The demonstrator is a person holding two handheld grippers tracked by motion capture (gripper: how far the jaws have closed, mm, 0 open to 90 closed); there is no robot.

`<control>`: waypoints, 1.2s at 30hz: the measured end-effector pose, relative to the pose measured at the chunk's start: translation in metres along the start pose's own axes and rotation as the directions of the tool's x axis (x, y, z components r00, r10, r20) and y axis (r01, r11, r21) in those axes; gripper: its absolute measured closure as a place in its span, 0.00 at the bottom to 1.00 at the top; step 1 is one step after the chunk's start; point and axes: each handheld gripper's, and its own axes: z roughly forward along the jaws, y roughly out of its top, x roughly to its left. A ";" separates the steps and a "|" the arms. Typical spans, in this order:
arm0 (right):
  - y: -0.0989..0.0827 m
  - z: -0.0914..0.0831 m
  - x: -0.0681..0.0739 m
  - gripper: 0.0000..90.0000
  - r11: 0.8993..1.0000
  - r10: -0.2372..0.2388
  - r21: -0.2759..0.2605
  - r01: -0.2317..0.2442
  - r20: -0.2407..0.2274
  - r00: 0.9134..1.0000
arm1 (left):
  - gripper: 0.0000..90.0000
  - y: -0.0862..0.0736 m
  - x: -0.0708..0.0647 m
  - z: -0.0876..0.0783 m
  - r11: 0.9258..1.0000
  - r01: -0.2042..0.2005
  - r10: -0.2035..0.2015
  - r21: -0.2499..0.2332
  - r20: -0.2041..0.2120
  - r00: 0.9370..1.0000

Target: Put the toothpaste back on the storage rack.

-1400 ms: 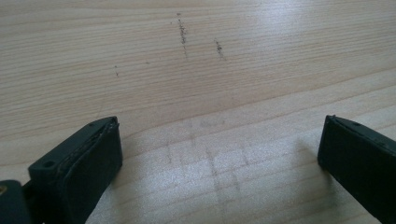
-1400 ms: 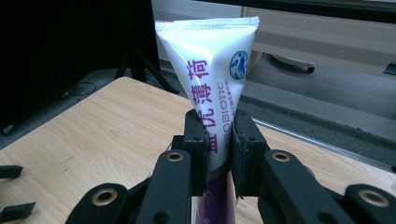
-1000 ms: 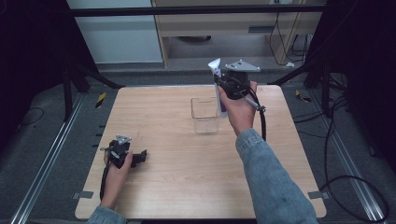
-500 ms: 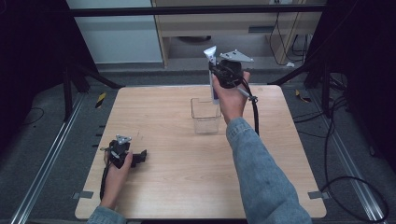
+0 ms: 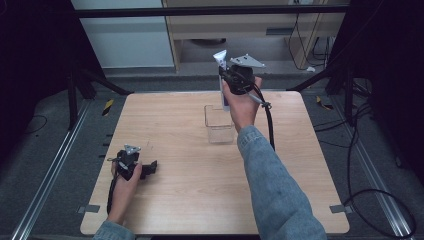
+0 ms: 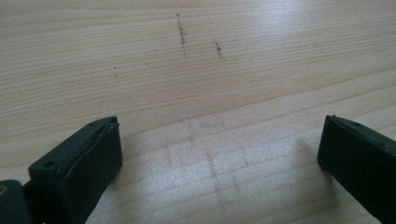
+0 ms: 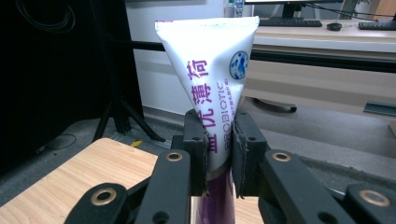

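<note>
While my right gripper clamps the toothpaste tube upright above the clear box mid-table, I rest my left gripper, jaws apart, near-left.

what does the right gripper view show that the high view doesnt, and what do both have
The right gripper view alone shows the print on the tube: purple characters, the word PROBIOTIC and a blue round logo, plus a keyboard on the desk behind. The high view alone shows the clear container on the wooden table, and the left claw resting low on it, open. Both show the right claw shut on the white and purple tube, held upright with its crimped end up.
</note>
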 end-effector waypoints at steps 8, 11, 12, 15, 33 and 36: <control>-0.007 0.005 0.006 0.87 1.000 0.000 -0.004 0.000 -0.011 1.000 | 0.00 0.000 0.000 0.000 1.000 -0.002 0.002 -0.001 0.002 1.000; -0.012 0.006 0.006 0.87 1.000 0.008 -0.003 -0.008 -0.011 1.000 | 0.00 0.000 0.000 0.000 1.000 -0.004 0.004 -0.001 0.002 1.000; -0.015 0.007 0.006 0.87 1.000 0.009 0.000 -0.009 -0.010 1.000 | 0.00 0.000 0.000 0.000 1.000 -0.005 0.005 0.000 0.002 1.000; -0.020 0.008 0.006 0.87 1.000 0.015 0.006 -0.015 -0.010 1.000 | 0.00 0.000 0.000 0.000 1.000 -0.004 0.004 -0.001 0.002 1.000; -0.058 0.019 0.000 0.86 0.997 0.021 0.075 -0.020 -0.013 1.000 | 0.00 0.001 0.000 0.000 1.000 -0.007 0.007 0.001 0.003 1.000; -0.061 0.020 0.000 0.86 0.997 0.023 0.076 -0.022 -0.011 1.000 | 0.00 0.001 0.000 0.000 1.000 -0.007 0.007 0.001 0.003 1.000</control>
